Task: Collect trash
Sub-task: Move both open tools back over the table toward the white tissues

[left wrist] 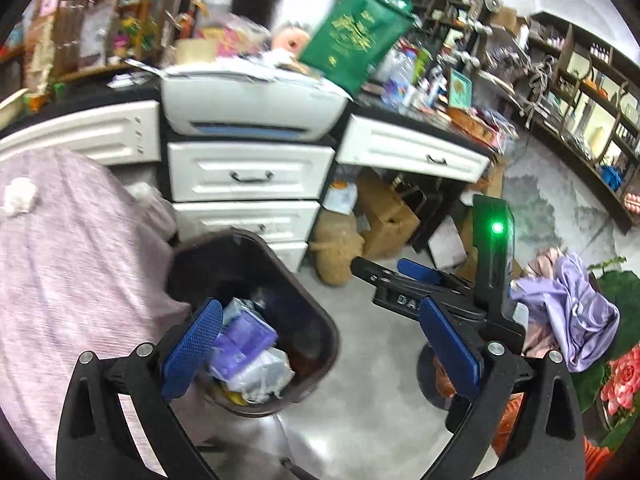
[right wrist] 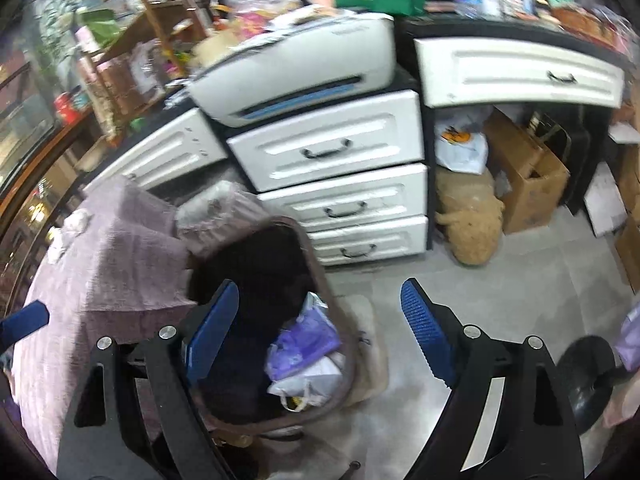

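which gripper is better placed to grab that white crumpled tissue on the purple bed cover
Left. The left gripper is open and empty, on the bed side; the tissue lies to its left. The right gripper sits farther away.

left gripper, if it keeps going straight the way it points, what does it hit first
Probably the rim of the brown trash bin, which sits just ahead of the open left gripper, with bagged trash inside. Bare floor lies beyond. Fisheye depth is unclear.
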A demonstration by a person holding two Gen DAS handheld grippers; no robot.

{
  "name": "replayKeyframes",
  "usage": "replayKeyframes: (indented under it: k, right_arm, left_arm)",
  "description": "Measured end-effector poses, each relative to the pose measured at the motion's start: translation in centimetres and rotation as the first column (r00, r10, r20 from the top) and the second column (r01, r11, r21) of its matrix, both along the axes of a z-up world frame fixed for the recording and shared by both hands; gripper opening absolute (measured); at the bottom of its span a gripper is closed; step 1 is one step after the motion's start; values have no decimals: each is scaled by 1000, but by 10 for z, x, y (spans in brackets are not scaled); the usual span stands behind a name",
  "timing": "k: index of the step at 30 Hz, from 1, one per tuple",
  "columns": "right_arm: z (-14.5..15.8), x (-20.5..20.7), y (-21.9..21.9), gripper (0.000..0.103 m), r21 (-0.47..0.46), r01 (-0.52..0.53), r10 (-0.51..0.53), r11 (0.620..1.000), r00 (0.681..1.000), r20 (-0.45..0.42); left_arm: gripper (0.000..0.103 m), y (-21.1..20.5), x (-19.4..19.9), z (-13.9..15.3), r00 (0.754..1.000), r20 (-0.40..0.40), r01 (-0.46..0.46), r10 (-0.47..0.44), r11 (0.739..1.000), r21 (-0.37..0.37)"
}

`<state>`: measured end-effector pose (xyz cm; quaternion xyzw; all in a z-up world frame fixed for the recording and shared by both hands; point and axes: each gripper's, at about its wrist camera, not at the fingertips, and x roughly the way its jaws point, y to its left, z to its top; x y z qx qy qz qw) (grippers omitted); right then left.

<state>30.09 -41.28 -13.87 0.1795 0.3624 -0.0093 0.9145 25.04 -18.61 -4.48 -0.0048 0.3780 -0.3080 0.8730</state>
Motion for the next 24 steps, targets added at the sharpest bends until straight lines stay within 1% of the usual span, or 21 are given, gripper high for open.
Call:
replayKeyframes:
  k: [5,9,11,13,14,16,17,21,23,24]
  right_arm:
    - [21,12,42,83,-35,-118,120,992,992,41]
    - [37,22,84,83,-72,-237,242,969,968,67]
    - [45,26,107,84,-83,-300,306,950,949,78]
    - [50,31,127,84,-101,-353,362,930,929,80]
    - [54,36,141,84,-112,-391,400,914,913,80]
    - [58,41,159,84,-120,-436,446,892,891,78]
    - [60,45,171,84,-121,-467,477,876,876,75]
    - [66,60,215,84,-119,-563,571,818,819,48]
    - [69,68,233,84,-117,-592,599,798,800,40]
    - [70,73,243,84,-112,-607,613,787,789,37]
  left_arm:
    - [97,37,5,8,995,35,-92,92,996,13]
    - [97,72,11,11,980,76,-186,182,981,54]
    - [97,89,14,11,973,81,-222,217,973,68]
    - [97,110,21,8,960,79,-276,269,957,88]
    - [97,119,23,8,954,78,-295,289,951,92]
    - [97,144,27,7,937,78,-347,341,933,97]
    - [97,155,28,7,928,79,-371,365,923,99]
    - [97,199,33,7,888,83,-460,453,881,114]
    - [97,221,36,6,868,75,-496,491,860,116]
    - [97,234,38,5,853,76,-522,517,845,118]
